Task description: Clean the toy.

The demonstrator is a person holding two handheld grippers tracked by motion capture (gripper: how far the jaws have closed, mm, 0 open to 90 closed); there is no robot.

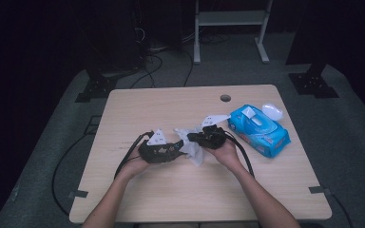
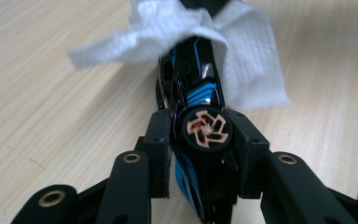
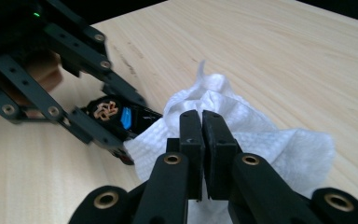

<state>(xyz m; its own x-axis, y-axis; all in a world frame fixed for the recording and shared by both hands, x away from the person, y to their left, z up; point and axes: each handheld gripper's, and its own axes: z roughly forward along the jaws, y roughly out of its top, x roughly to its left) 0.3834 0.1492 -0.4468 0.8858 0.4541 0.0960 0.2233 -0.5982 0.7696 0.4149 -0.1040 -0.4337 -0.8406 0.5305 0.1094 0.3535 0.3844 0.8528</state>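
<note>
While the left claw (image 2: 200,135) is clamped across a small glossy black toy car with bright blue stripes (image 2: 196,79), its pads pressing on either side at a black wheel with a tan spoked hub (image 2: 206,129), the car is held just above the pale wooden counter (image 1: 180,185) near its middle. The right claw (image 3: 201,135) has its jaws pinched together on a crumpled white paper wipe (image 3: 270,144) — the textured sheet drapes over the car's far end and touches it. A blue pack of wipes (image 1: 259,129) lies on the counter to the right, well apart from both claws.
</note>
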